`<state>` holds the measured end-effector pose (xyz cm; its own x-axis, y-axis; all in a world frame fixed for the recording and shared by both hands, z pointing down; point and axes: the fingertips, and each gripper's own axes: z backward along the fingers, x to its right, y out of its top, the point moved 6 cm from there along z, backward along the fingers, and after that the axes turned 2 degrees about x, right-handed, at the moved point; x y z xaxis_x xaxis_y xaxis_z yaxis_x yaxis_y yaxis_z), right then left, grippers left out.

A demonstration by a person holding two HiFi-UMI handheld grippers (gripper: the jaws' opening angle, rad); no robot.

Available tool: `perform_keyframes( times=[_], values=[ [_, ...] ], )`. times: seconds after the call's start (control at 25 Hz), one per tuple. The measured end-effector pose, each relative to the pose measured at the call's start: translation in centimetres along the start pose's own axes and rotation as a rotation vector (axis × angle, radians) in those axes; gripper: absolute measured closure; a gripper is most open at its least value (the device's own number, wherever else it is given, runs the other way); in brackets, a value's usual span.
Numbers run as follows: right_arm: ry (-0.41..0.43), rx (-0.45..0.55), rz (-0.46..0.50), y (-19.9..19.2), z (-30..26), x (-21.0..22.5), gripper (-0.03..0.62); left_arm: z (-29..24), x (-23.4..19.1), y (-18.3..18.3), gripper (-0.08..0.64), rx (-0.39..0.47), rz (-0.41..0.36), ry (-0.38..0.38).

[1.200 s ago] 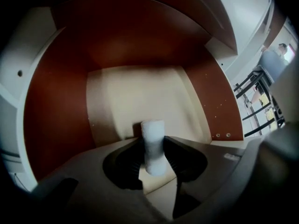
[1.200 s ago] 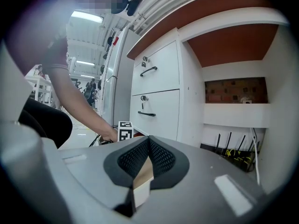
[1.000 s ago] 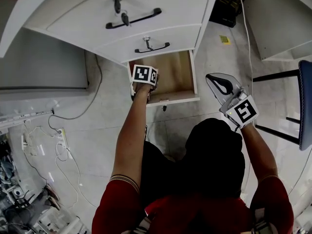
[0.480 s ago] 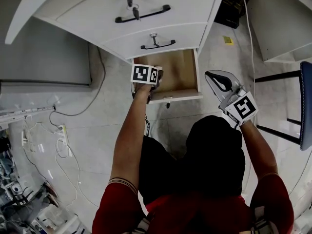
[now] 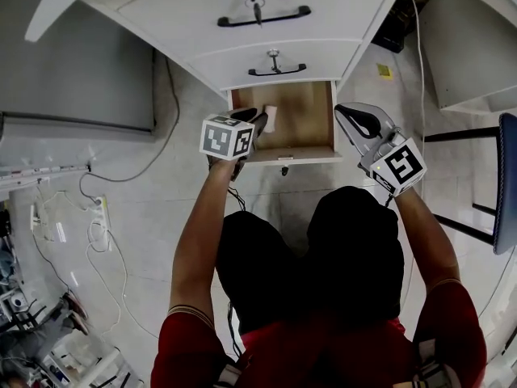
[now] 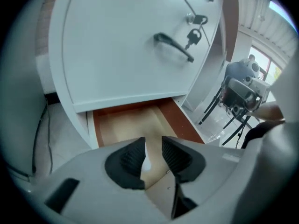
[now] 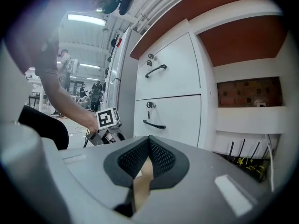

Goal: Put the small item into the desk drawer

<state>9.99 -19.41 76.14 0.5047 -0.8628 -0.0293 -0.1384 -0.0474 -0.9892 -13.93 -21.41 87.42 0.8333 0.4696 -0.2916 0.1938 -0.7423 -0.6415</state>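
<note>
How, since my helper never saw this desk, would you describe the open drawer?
Start at the white desk with its stacked drawers. The open drawer is the lowest. Only it is pulled out, showing a wooden inside; the upper drawers are shut.

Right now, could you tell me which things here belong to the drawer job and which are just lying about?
Job: small white item, lying in the open bottom drawer.
Lying about: floor cables, chair, hanging key.
</note>
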Motion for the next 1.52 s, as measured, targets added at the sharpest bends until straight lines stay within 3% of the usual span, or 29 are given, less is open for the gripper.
perform_keyframes(
  times=[0.28, 0.44, 0.68, 0.96, 1.24, 1.52],
  values=[
    [0.017, -0.011, -0.012, 5.3, -0.4, -0.9, 0.580, 6.8, 2.3, 2.5, 0.553, 0.151, -0.087, 0.034],
    [0.034, -0.036, -0.038, 10.0, 0.1, -1.7, 0.580, 11.8, 5.4, 5.8, 0.554, 0.262, -0.120, 0.024],
    [0.050, -0.047, -0.106, 19.4, 0.5, -4.3, 0.580, 22.7, 11.0, 11.0, 0.554, 0.425, -0.179, 0.010],
    [0.025, 0.005, -0.170, 32.1, 3.2, -5.5, 0.580, 35.1, 17.4, 18.0, 0.554, 0.604, -0.255, 0.061],
    [0.016, 0.060, -0.200, 42.7, 6.5, -7.1, 0.580, 44.7, 24.3, 25.5, 0.554, 0.722, -0.225, 0.058],
    [0.007, 0.132, -0.196, 52.6, 10.9, -7.9, 0.580, 52.6, 30.4, 31.0, 0.554, 0.771, -0.233, 0.049]
  ],
)
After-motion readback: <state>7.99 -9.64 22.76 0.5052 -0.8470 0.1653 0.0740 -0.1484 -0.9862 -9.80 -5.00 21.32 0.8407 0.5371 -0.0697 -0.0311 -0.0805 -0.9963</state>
